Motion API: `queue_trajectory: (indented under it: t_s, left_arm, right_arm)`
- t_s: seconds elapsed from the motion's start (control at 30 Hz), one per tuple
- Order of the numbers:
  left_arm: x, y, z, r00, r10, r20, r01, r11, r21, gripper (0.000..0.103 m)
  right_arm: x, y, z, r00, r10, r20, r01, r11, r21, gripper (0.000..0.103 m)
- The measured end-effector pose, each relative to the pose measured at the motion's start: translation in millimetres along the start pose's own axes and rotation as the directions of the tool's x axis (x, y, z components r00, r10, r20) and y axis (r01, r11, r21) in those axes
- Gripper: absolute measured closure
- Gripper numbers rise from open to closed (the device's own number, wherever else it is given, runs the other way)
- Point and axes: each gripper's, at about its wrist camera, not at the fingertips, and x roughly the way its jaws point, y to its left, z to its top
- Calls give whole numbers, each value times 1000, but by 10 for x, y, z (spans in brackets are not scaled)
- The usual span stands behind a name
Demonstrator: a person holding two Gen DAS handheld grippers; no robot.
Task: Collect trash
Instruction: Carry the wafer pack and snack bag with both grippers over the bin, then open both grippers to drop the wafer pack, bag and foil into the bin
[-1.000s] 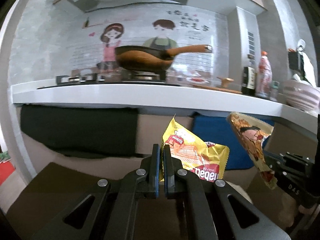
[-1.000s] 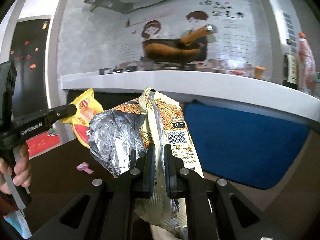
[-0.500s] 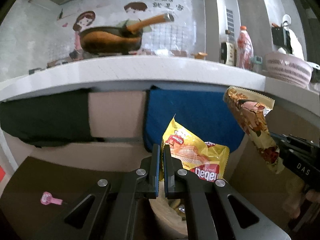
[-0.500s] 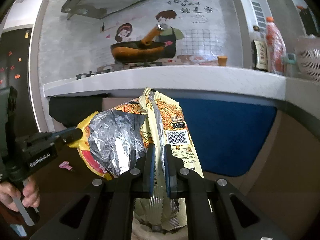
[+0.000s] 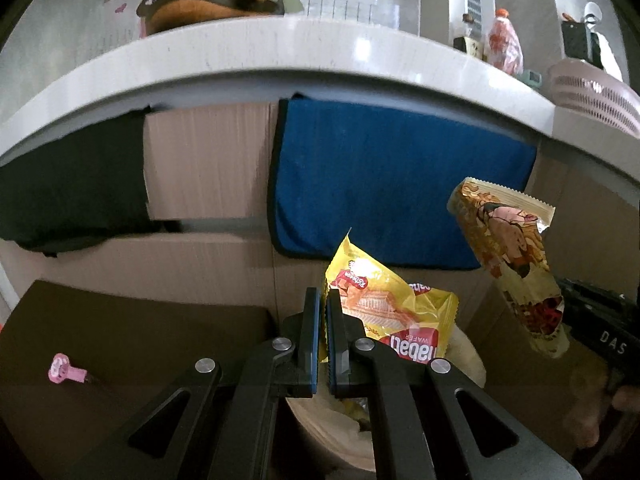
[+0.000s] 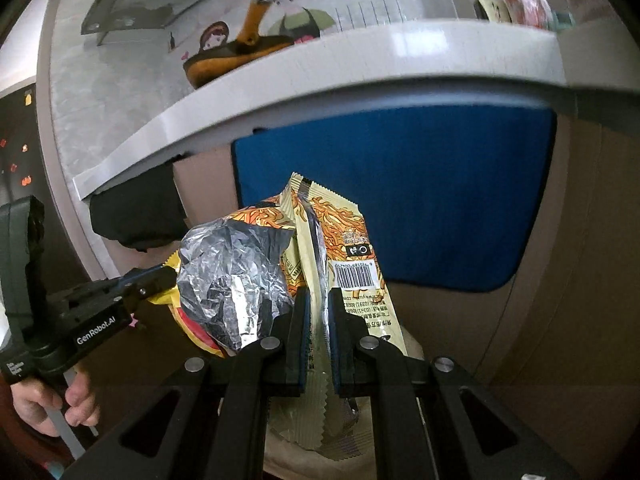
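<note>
My left gripper [image 5: 323, 300] is shut on a yellow wafer wrapper [image 5: 390, 314], which hangs over a pale round bin [image 5: 466, 356] on the floor. My right gripper [image 6: 318, 300] is shut on a beige noodle wrapper [image 6: 340, 256] whose silver inside [image 6: 236, 276] is turned out at the left. In the left wrist view that noodle wrapper [image 5: 510, 256] hangs at the right, held by the right gripper [image 5: 568, 294]. In the right wrist view the left gripper [image 6: 170, 274] shows at the left with the yellow wrapper [image 6: 192, 326] in it, and a hand [image 6: 48, 404] holds its grip.
A white countertop [image 5: 280, 52] runs overhead with a brown pan [image 5: 216, 6], bottles [image 5: 502, 38] and a pink basket [image 5: 592, 92] on it. A blue cloth [image 5: 384, 184] and a black cloth [image 5: 68, 180] hang on the cabinet front. A small pink object [image 5: 66, 372] lies on the dark floor.
Both grippers have sunk and tipped downward, each still shut on its wrapper. The countertop has risen in view, and the pale bin has come into sight below the wrappers.
</note>
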Motion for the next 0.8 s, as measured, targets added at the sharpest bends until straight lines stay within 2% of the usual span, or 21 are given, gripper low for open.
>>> queue_trajectory:
  t_s: [0.4,0.8]
  left_arm:
    - [410,14,-287,992,-35,-119,33,999,-21,100]
    - [716,-20,-519,978,-59,-202,57,998,-16,100]
  right_arm:
    - [392,-188,-237,993,68,-100,-58,993,100,95]
    - [835,-344,-528,968,115,-222,-69,976,205,94]
